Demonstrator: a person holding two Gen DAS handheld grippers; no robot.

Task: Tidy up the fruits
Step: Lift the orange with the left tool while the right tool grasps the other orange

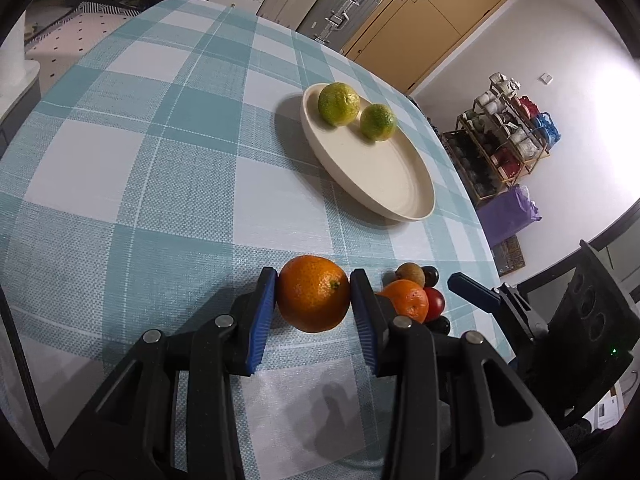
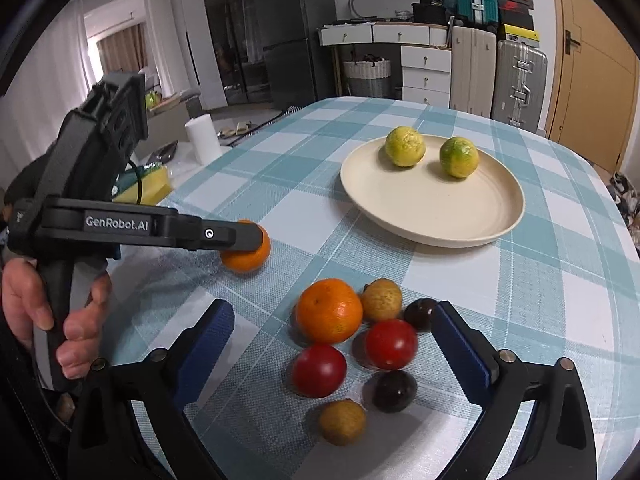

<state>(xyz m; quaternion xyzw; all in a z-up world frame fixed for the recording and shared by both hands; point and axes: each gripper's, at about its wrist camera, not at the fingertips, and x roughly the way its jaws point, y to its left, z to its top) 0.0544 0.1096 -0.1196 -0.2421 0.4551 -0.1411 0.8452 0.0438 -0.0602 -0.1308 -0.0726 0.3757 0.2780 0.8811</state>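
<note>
My left gripper (image 1: 313,294) is shut on an orange (image 1: 313,293), held just above the checked tablecloth; it also shows in the right wrist view (image 2: 247,252). A cream plate (image 1: 384,184) holds two green citrus fruits (image 1: 338,104) (image 1: 378,121); the plate shows in the right wrist view too (image 2: 432,216). My right gripper (image 2: 332,344) is open, its jaws on either side of a fruit pile: a second orange (image 2: 329,310), two red tomatoes (image 2: 318,370) (image 2: 391,343), two dark plums (image 2: 393,391) (image 2: 419,313) and two brown fruits (image 2: 342,421) (image 2: 381,299).
The round table (image 1: 132,168) has a blue-and-white checked cloth. Suitcases (image 2: 518,80) and white drawers (image 2: 425,68) stand behind it. A paper roll (image 2: 203,138) and a yellow item stand off the table's left. A shelf rack (image 1: 500,136) stands by the wall.
</note>
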